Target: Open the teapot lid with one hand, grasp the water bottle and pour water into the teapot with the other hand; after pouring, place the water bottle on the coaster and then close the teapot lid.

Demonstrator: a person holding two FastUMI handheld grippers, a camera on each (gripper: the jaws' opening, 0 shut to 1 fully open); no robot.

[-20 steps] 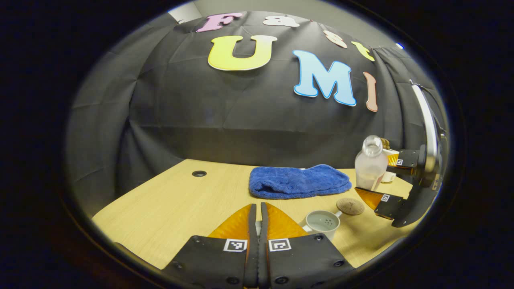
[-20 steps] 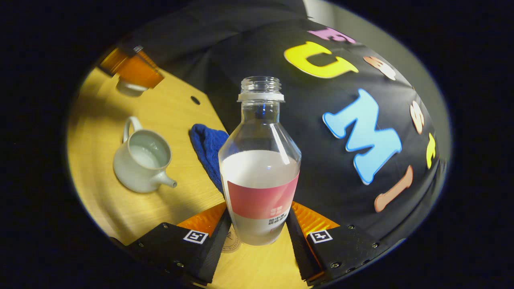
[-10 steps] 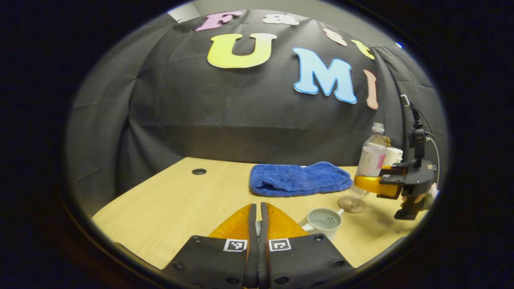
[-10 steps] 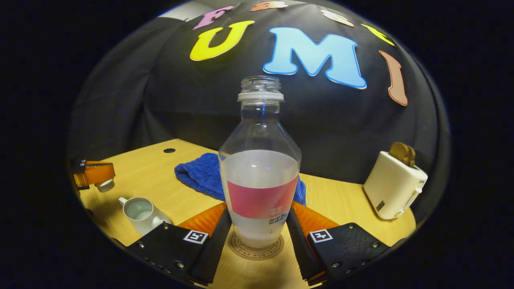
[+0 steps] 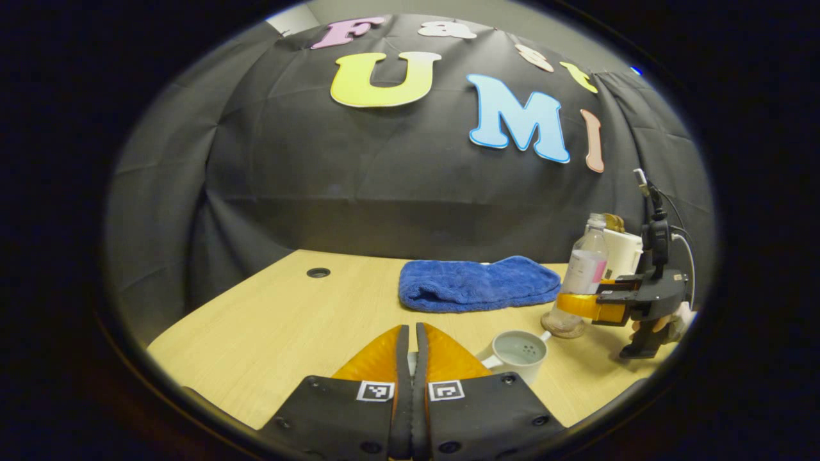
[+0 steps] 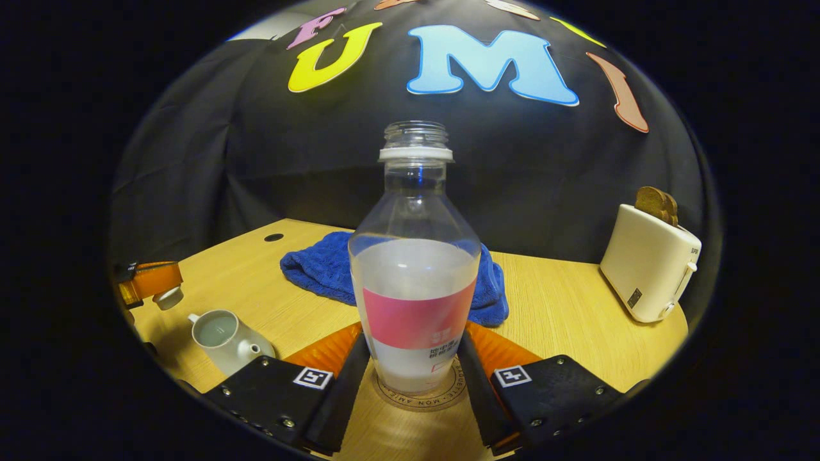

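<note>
Right gripper (image 6: 413, 378) jaws clamped on clear plastic water bottle (image 6: 415, 282), upright on round coaster (image 6: 419, 396). Left gripper (image 5: 411, 352) jaws pressed together on white teapot lid (image 6: 170, 297); open white ceramic teapot (image 6: 224, 333) sits on tabletop (image 6: 564, 314).

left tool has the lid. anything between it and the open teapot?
Nothing visible. The left tool holds the lid over bare table, with the open teapot close beside it. The blue towel lies farther back, and the water bottle stands on the coaster, off to the side.
</note>
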